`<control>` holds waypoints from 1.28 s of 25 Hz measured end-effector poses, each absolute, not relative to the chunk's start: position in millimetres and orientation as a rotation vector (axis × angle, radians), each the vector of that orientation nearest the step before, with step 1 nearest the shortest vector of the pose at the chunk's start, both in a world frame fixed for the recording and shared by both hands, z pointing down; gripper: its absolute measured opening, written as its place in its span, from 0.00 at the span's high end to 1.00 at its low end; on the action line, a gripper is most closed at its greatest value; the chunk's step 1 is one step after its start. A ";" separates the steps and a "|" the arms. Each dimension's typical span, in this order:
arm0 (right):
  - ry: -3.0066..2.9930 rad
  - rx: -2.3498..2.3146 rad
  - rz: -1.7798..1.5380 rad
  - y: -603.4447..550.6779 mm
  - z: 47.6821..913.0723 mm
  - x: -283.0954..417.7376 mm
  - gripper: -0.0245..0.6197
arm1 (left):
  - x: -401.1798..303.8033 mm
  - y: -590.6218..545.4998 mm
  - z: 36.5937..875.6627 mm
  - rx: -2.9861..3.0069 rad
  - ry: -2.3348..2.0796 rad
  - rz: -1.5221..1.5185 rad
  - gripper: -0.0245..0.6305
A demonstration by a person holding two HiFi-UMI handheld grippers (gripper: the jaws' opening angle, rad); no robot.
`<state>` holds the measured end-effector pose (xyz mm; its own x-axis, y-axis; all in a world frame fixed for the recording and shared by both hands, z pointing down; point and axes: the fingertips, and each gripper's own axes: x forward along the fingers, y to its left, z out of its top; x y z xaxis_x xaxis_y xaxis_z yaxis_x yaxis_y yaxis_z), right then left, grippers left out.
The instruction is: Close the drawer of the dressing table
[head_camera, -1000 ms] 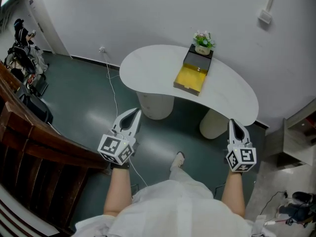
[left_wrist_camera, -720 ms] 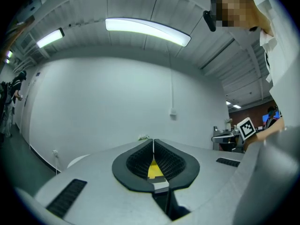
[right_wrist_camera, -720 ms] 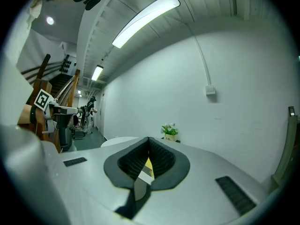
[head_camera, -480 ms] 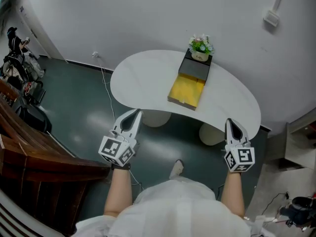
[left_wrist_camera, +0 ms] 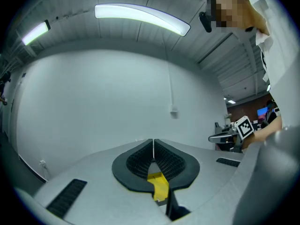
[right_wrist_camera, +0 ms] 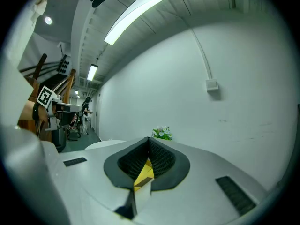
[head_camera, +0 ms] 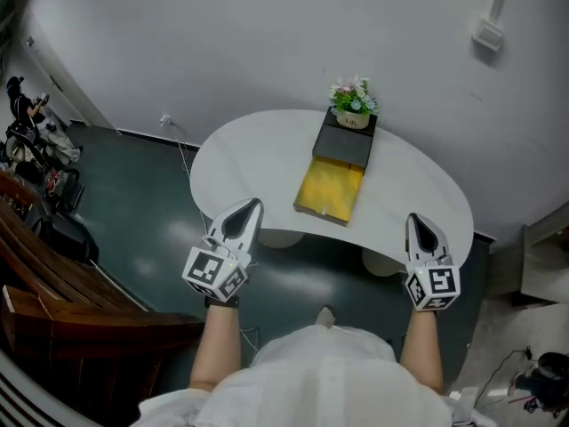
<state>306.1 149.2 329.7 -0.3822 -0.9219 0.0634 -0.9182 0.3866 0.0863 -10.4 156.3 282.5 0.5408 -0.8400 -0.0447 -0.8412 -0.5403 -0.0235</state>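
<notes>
A white kidney-shaped dressing table (head_camera: 240,163) stands against the wall. On it sits a dark box (head_camera: 345,139) with its yellow drawer (head_camera: 330,190) pulled out toward me and a small potted plant (head_camera: 352,99) on top. My left gripper (head_camera: 252,205) is shut and empty, its tip over the table's near edge, left of the drawer. My right gripper (head_camera: 412,219) is shut and empty at the near edge, right of the drawer. In the left gripper view the jaws (left_wrist_camera: 153,144) meet, with the yellow drawer (left_wrist_camera: 158,184) showing behind. In the right gripper view the jaws (right_wrist_camera: 149,142) also meet, over the yellow drawer (right_wrist_camera: 143,172).
Dark wooden furniture (head_camera: 62,283) fills the lower left. A white cable (head_camera: 184,158) runs down the wall to the green floor. A wall box (head_camera: 488,35) hangs at upper right. Two round table legs (head_camera: 384,261) stand under the top. A shoe (head_camera: 325,314) shows below.
The table and drawer have come closer and lower in the head view. Both gripper tips, earlier over the floor, now reach the table's near edge. Both stay shut.
</notes>
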 end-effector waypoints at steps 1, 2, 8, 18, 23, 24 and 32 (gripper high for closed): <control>-2.531 1.683 -0.050 144.4 331.5 306.2 0.95 | -9.1 151.4 283.7 -2.722 1.485 0.042 0.93; -2.531 1.680 -0.045 140.5 333.4 306.2 0.95 | -8.0 147.0 285.2 -2.726 1.485 0.040 0.93; -2.534 1.673 -0.037 125.7 335.4 306.9 0.95 | -1.5 129.3 292.8 -2.745 1.482 0.037 0.93; -2.545 1.641 -0.046 110.1 331.6 297.5 0.95 | -1.3 113.4 298.1 -2.764 1.467 0.046 0.93; -2.535 1.634 -0.038 93.7 333.3 292.1 0.95 | -0.6 88.3 301.0 -2.790 1.434 0.039 0.93; -2.529 1.639 -0.036 89.5 333.6 291.6 0.95 | -0.9 81.7 301.5 -2.797 1.425 0.038 0.93; -2.460 1.706 0.005 41.0 336.5 282.7 0.95 | -10.6 13.8 303.0 -2.860 1.337 0.030 0.93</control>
